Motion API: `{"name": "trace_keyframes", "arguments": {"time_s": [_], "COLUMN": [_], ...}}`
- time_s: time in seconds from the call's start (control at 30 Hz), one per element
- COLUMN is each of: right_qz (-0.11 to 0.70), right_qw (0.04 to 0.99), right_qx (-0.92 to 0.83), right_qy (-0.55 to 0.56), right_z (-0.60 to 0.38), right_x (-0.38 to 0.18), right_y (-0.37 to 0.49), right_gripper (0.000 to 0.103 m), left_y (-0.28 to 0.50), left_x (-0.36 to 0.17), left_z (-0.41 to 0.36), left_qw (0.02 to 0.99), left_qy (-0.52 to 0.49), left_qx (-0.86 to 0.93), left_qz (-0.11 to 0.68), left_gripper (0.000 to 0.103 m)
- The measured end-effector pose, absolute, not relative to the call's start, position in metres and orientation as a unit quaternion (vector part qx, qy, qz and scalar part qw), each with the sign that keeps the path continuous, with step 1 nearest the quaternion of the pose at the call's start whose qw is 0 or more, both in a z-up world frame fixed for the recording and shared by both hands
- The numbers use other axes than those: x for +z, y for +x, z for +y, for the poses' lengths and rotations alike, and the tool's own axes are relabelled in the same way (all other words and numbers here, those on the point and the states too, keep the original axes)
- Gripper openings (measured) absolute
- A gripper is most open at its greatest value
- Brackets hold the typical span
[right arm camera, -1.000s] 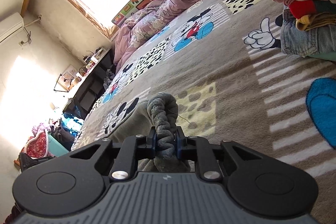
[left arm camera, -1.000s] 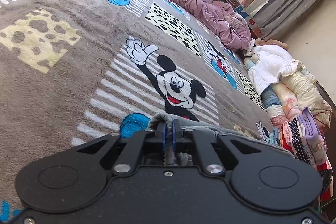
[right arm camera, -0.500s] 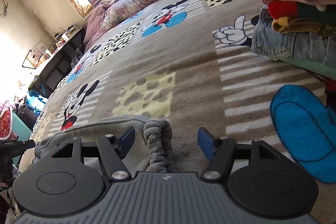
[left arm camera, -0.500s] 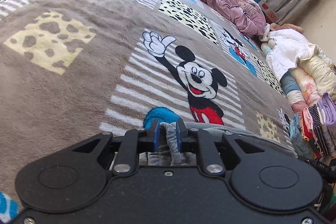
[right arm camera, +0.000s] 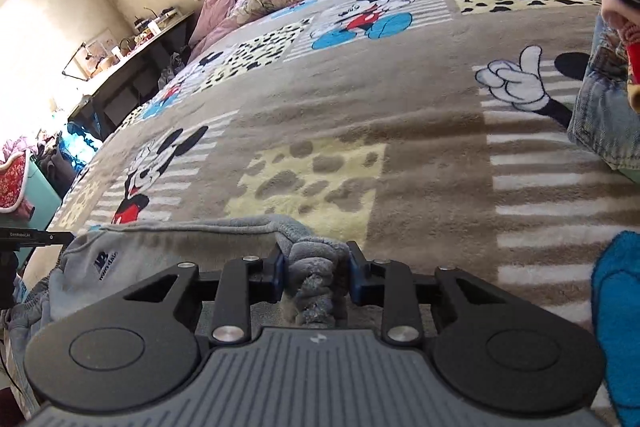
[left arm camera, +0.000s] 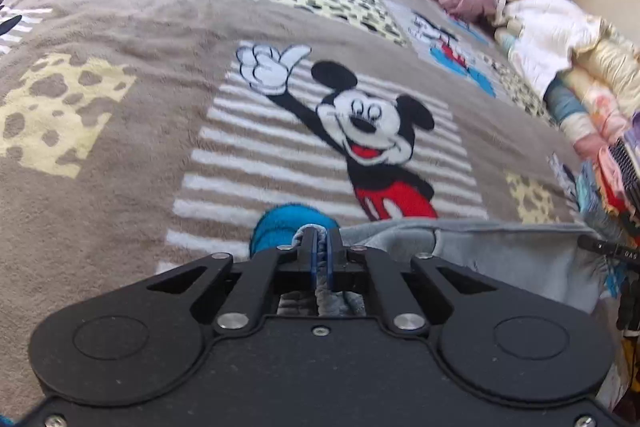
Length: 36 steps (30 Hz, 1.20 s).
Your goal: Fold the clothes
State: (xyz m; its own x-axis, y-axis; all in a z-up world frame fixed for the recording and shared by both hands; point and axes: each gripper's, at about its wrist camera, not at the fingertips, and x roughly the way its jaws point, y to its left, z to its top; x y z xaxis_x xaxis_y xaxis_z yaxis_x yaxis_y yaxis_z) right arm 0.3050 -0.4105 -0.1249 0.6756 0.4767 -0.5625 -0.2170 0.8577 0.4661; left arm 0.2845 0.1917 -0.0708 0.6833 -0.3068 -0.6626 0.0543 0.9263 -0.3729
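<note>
Grey garment [left arm camera: 500, 255] pinched in left hand-held gripper [left arm camera: 320, 247], right hand-held gripper [right arm camera: 316, 267] loosely open around waistband.

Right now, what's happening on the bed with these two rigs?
A person is folding a grey fleece garment on the Mickey Mouse blanket. The left hand-held gripper is shut on a bunched edge of the garment. The right hand-held gripper has its jaws apart around the gathered waistband, not clamping it. The garment lies flat on the blanket between them, with stacked folded clothes along the bed's side.
</note>
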Motion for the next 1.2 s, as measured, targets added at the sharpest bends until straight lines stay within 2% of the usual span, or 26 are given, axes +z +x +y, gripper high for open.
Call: {"name": "trace_keyframes", "arguments": {"time_s": [0.2, 0.53, 0.6, 0.67, 0.73, 0.8, 1.0, 1.2], "right_qz": [0.35, 0.381, 0.386, 0.392, 0.384, 0.372, 0.29, 0.328], "right_qw": [0.902, 0.903, 0.902, 0.901, 0.907, 0.915, 0.945, 0.915], "right_qx": [0.189, 0.169, 0.164, 0.16, 0.149, 0.135, 0.147, 0.233], "right_qy": [0.165, 0.111, 0.1, 0.089, 0.082, 0.077, 0.028, -0.004], "right_z": [-0.406, -0.391, -0.388, -0.386, -0.386, -0.387, -0.37, -0.321], "right_x": [-0.121, -0.127, -0.128, -0.129, -0.127, -0.125, -0.088, -0.1], "right_y": [0.319, 0.346, 0.351, 0.357, 0.353, 0.347, 0.313, 0.292], "right_gripper": [0.031, 0.031, 0.031, 0.036, 0.05, 0.055, 0.056, 0.056], "left_y": [0.272, 0.266, 0.269, 0.271, 0.267, 0.259, 0.23, 0.221], "left_x": [-0.068, -0.084, -0.09, -0.093, -0.09, -0.081, -0.046, -0.044], "left_z": [0.207, 0.214, 0.209, 0.202, 0.2, 0.199, 0.154, 0.075], "left_qw": [0.922, 0.92, 0.914, 0.912, 0.917, 0.926, 0.942, 0.929], "left_qy": [-0.189, -0.212, -0.198, -0.169, -0.151, -0.134, -0.084, -0.065], "left_qx": [-0.101, -0.09, -0.095, -0.084, -0.068, -0.047, -0.078, -0.17], "left_qz": [0.323, 0.317, 0.341, 0.364, 0.363, 0.349, 0.314, 0.323], "left_gripper": [0.002, 0.002, 0.003, 0.004, 0.012, 0.013, 0.013, 0.013]}}
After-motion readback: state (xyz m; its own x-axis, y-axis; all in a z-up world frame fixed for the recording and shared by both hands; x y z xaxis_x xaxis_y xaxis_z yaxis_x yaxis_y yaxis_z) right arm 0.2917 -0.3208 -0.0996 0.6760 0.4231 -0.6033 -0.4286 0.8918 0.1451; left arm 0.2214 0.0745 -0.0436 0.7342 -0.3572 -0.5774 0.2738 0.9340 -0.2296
